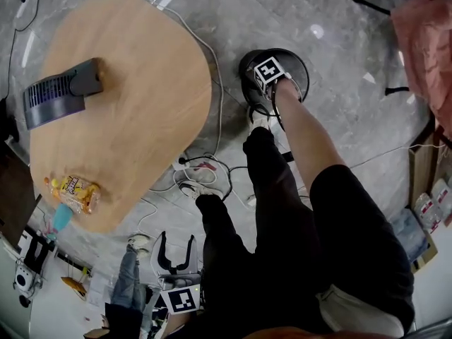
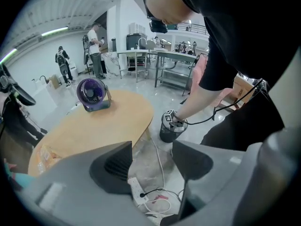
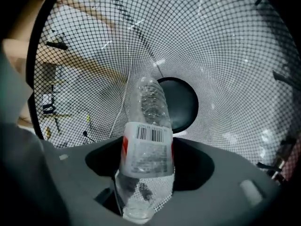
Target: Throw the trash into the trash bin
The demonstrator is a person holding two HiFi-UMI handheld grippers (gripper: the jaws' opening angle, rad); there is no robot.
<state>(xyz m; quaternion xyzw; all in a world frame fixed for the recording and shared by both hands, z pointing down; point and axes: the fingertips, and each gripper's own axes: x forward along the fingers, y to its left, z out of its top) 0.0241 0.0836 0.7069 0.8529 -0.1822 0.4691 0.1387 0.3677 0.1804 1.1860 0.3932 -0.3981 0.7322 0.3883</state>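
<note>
Clear plastic bottle [image 3: 146, 140] sits clamped in the right gripper [image 3: 148, 166], down inside the mesh trash bin [image 3: 225, 55], where the head view cannot show it. Left gripper [image 2: 151, 161] gapes empty above floor cables [image 2: 157, 202].

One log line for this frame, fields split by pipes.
right gripper shut on plastic bottle inside mesh trash bin | left gripper open, empty | snack bag on table

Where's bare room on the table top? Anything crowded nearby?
Bare wood spans the table from the fan to the edge nearest the trash bin, and between fan and snack bag. Crowded: the floor under that edge, with cables and a power strip.
</note>
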